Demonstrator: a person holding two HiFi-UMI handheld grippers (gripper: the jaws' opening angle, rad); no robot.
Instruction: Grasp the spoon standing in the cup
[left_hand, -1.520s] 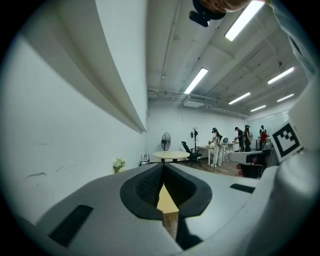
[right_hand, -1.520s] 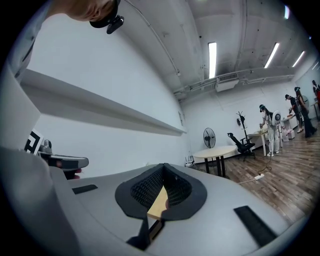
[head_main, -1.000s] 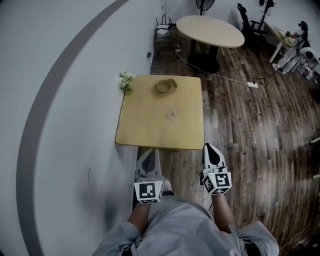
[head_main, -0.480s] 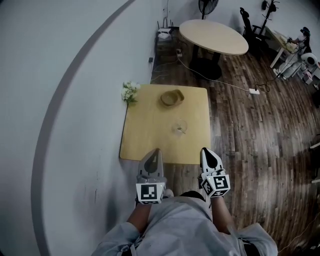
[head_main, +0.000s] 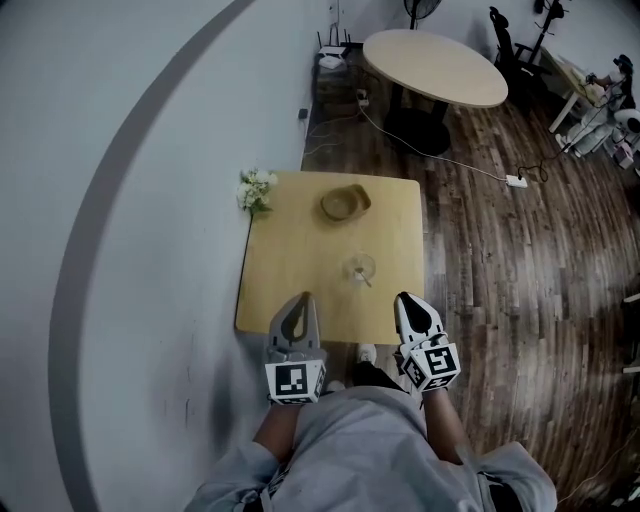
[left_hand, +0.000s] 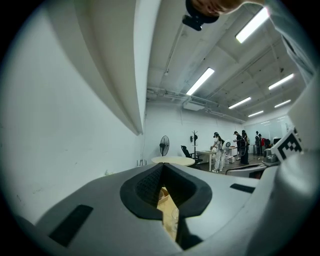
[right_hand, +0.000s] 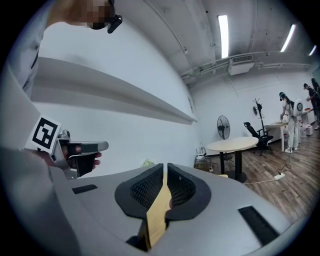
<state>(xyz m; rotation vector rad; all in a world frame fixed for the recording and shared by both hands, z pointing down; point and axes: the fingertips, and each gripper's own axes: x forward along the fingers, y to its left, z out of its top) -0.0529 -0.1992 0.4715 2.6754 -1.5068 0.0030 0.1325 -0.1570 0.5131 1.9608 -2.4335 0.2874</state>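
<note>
The spoon (head_main: 362, 277) stands in a clear cup (head_main: 358, 268) on the square wooden table (head_main: 290, 260). From the head view it is only a small pale stick inside the glass, too small to say which way it leans. The cup sits out ahead of both grippers and between their two lines, well apart from either. It lies forward and a little to the left of the right gripper (head_main: 404, 300), and forward and to the right of the left gripper (head_main: 300, 300). The right gripper is the nearer one. Both grippers are held side by side at the near edge of the table and point across it. Each has its jaws closed tip to tip with nothing caught between them. Through the slit below the left gripper's tips you can see the tabletop and the cup beyond. Further ahead than the cup, toward the far edge, rests a shallow wooden bowl (head_main: 345, 203). A small bunch of white flowers (head_main: 254, 186) sits at the table's far left corner, against the white wall (head_main: 120, 150) on the left gripper's side. Past the table stand a round table (head_main: 435, 65) on a dark wooden floor (head_main: 500, 270) and a white power strip (head_main: 516, 181) on its cable. Several people (right_hand: 289, 122) stand far off.
</note>
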